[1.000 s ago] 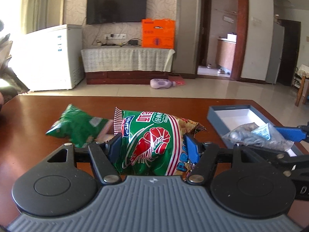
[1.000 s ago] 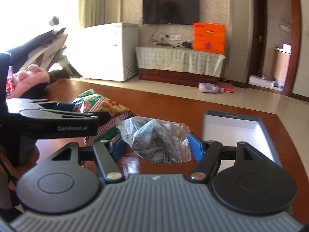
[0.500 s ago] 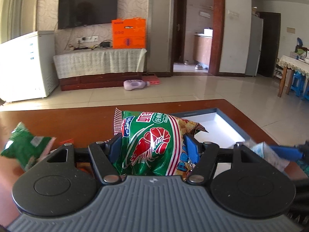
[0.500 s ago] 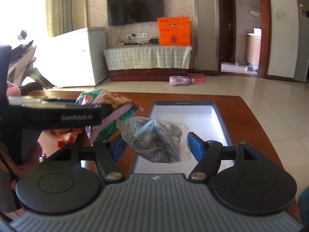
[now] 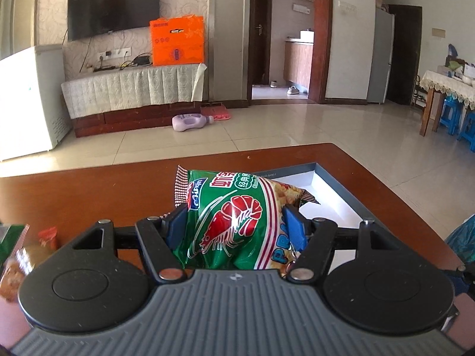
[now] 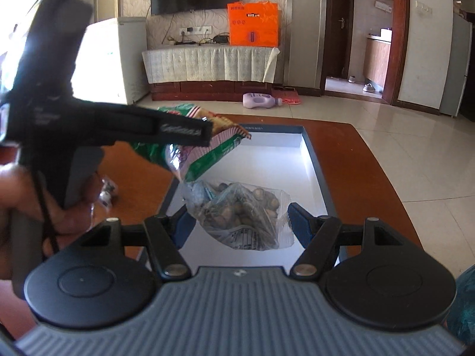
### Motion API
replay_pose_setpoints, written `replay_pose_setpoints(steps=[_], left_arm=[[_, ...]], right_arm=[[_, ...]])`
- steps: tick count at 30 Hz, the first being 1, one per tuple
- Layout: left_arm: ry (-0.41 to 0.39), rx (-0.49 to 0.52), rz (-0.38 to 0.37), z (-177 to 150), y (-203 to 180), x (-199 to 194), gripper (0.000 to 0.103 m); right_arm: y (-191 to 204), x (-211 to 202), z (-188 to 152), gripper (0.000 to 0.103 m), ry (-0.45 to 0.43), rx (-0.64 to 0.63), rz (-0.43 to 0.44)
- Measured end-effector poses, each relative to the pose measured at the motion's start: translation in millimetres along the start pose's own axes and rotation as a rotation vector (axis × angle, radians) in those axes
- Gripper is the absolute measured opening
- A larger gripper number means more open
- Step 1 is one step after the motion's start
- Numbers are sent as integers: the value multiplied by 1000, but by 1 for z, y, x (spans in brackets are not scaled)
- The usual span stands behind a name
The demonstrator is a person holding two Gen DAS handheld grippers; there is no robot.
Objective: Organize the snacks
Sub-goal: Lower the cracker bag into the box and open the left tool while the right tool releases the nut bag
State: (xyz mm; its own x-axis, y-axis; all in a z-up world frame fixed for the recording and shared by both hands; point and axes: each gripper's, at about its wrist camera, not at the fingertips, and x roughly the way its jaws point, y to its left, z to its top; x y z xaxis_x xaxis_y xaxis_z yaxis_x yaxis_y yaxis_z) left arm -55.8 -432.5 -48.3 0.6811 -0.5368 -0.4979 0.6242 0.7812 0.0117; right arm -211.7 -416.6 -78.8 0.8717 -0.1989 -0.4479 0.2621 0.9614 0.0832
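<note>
ITEM 1, left gripper (image 5: 236,227): clamped on green prawn-cracker bag (image 5: 234,222), blue pads pressing both sides; bag bulges up betw. them, held above the brown table (image 5: 89,195).

ITEM 2, right gripper (image 6: 239,222): clear pouch of dark nuts (image 6: 240,213) sits betw. its pads. Left pad meets the film; right pad looks to catch only the crinkled edge. Judged held, grip light.

ITEM 3, grey-rimmed tray w/ white floor (image 6: 311,160): on table, nothing lying in it yet. Long axis runs away from the right wrist cam, near short end under that gripper.

KEY RELATION: right gripper already over tray's near end, pouch hanging above white floor, so drop is straight down. From left wrist cam the tray (image 5: 335,190) lies ahead and to the right; in right view the prawn bag (image 6: 207,145) overhangs the tray's left rim. Right hand nearer; left needs a short move rightward.

OTHER: small packs at table's left edge (image 5: 17,249), not yet sorted.

RISK (est.): two bags may crowd near end.
</note>
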Motion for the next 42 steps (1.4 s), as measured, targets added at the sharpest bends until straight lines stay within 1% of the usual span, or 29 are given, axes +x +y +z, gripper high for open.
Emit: replay_pose_setpoints(steps=[6, 10, 13, 15, 21, 25, 26, 27, 28, 29, 34, 37, 40, 42], left_arm=[[-1, 8, -26, 6, -7, 26, 72], [14, 14, -53, 10, -16, 47, 72], [39, 15, -71, 10, -22, 64, 72], [54, 7, -84, 15, -17, 78, 72], [80, 18, -86, 18, -18, 93, 74], [82, 56, -68, 18, -20, 98, 76], [82, 72, -61, 12, -23, 94, 78], [83, 89, -47, 9, -27, 93, 85], [81, 97, -35, 7, -29, 92, 89], [80, 98, -33, 6, -28, 93, 89], [76, 80, -47, 4, -20, 92, 94], [71, 69, -58, 1, -15, 84, 96], [66, 61, -74, -1, -10, 79, 97], [60, 54, -85, -1, -7, 74, 97]], right_arm=[[-7, 13, -2, 71, 30, 1, -5], [-8, 18, -3, 71, 51, -10, -3], [-9, 20, -4, 71, 62, -13, -2], [-10, 18, -5, 71, 66, -16, -4], [-6, 20, -7, 71, 87, -31, -3], [-1, 23, -4, 71, 96, -48, -7], [0, 24, -2, 71, 98, -53, -9], [-1, 29, 0, 71, 101, -57, -10], [-2, 31, 1, 71, 103, -58, -12], [-2, 31, 2, 71, 105, -59, -14], [-1, 35, 3, 71, 116, -55, -19], [2, 35, 4, 74, 121, -70, -30], [7, 35, 3, 75, 110, -89, -32], [8, 33, 4, 81, 97, -97, -43]])
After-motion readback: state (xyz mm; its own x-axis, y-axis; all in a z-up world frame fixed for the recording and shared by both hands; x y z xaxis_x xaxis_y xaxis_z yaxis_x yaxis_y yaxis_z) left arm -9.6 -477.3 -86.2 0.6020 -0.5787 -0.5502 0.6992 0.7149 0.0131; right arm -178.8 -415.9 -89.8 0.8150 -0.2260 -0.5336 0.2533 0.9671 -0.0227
